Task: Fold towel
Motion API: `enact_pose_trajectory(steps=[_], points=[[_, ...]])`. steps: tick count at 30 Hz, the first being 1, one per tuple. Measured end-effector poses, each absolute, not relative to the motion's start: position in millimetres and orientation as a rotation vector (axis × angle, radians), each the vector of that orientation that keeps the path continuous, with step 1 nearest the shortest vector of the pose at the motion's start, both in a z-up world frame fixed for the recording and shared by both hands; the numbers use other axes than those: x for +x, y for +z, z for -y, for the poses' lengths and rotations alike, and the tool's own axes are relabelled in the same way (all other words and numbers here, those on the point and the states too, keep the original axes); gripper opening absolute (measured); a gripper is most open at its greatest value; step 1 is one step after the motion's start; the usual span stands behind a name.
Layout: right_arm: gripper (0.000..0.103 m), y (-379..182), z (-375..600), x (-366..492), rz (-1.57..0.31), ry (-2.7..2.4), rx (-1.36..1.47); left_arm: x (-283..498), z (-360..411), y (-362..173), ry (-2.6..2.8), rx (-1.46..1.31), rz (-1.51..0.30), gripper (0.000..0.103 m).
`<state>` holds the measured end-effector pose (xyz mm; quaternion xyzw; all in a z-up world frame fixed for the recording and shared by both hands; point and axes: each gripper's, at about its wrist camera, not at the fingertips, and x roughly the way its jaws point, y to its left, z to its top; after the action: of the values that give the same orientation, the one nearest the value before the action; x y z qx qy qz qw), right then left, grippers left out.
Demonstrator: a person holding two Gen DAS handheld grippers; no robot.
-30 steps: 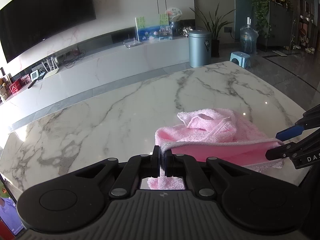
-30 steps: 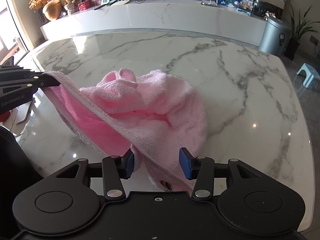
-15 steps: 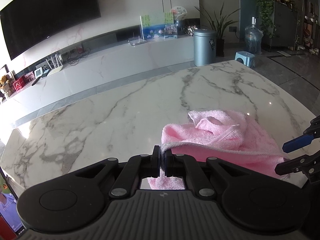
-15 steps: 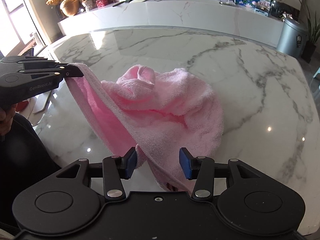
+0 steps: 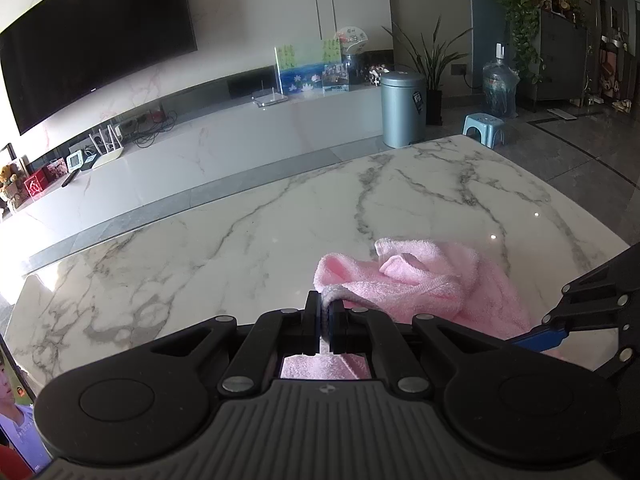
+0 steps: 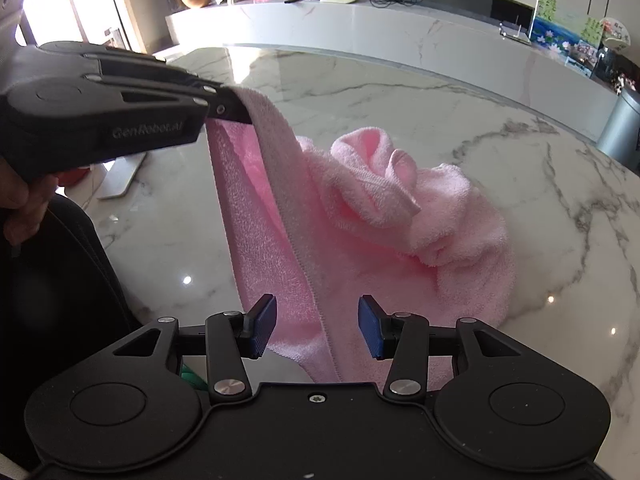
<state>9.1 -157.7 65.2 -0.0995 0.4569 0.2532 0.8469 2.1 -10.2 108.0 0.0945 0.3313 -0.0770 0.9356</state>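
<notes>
A pink towel [image 6: 400, 208] lies crumpled on the marble table [image 6: 560, 184]. My left gripper [image 5: 326, 312] is shut on a corner of the towel [image 5: 420, 280] and holds it above the table; in the right wrist view the left gripper [image 6: 236, 110] is at the upper left with a strip of towel hanging from it. My right gripper [image 6: 316, 330] is open, and the towel's hemmed edge runs between its blue pads [image 6: 262, 330] without being pinched. In the left wrist view the right gripper [image 5: 560, 330] shows at the right edge.
A white low cabinet [image 5: 240, 148] with a router, boxes and pictures runs behind the table. A grey bin [image 5: 402, 110], a blue stool [image 5: 484, 128] and a water bottle [image 5: 498, 92] stand on the floor to the right. The table's near edge is just under my grippers.
My left gripper has lifted the towel corner higher and moved closer to the right gripper. The hanging strip now stands steeper. The right gripper stays open around the hem.
</notes>
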Motion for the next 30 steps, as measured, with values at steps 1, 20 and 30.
enact_pose_trajectory(steps=[1,20,30], points=[[0.018,62.2,159.3,11.4,-0.968,0.520,-0.208,1.5,9.2,109.4,-0.155,0.194,-0.672,0.003],[0.001,71.8,203.5,44.8,-0.959,0.355,-0.211,14.2,-5.6,97.8,-0.129,0.198,-0.697,0.003],[0.001,90.5,213.3,65.7,-0.941,0.316,-0.284,10.0,3.4,81.0,-0.195,0.199,-0.716,0.026]])
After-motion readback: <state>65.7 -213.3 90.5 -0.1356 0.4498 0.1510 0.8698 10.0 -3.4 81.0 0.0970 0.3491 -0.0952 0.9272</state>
